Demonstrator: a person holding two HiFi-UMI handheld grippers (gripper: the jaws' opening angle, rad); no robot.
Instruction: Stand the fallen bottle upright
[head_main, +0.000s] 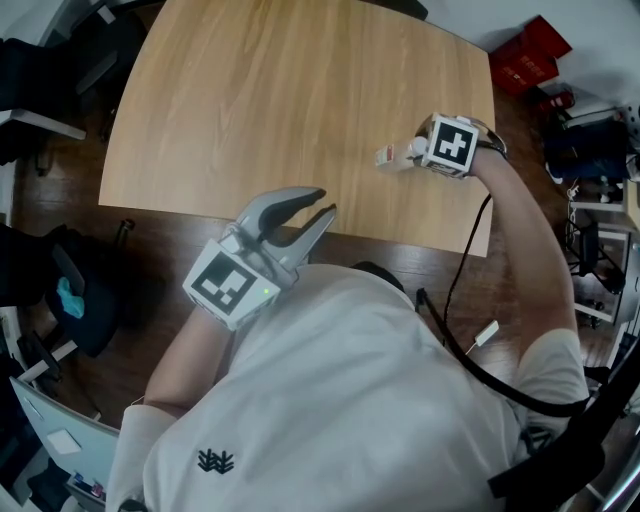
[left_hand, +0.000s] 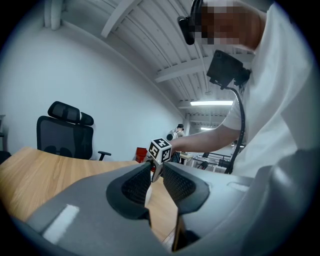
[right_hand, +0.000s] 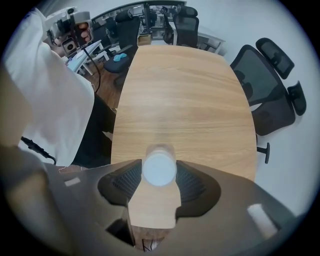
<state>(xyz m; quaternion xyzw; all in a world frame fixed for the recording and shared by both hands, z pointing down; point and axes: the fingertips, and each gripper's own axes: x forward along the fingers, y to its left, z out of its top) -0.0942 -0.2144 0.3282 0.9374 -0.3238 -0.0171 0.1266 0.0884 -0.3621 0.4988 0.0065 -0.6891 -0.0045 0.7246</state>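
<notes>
Right gripper (right_hand: 159, 167) points down over the upright bottle (right_hand: 159, 171), jaws narrowly slack beside its cap, apparently releasing; left gripper (head_main: 322, 202) idles at the table's (head_main: 300, 100) near edge, slightly parted, empty

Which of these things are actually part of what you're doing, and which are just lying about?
In the job: white-capped translucent bottle, between the jaws of the right gripper; left gripper; light wooden table.
Just about: black mesh office chairs; red boxes on the floor.
</notes>
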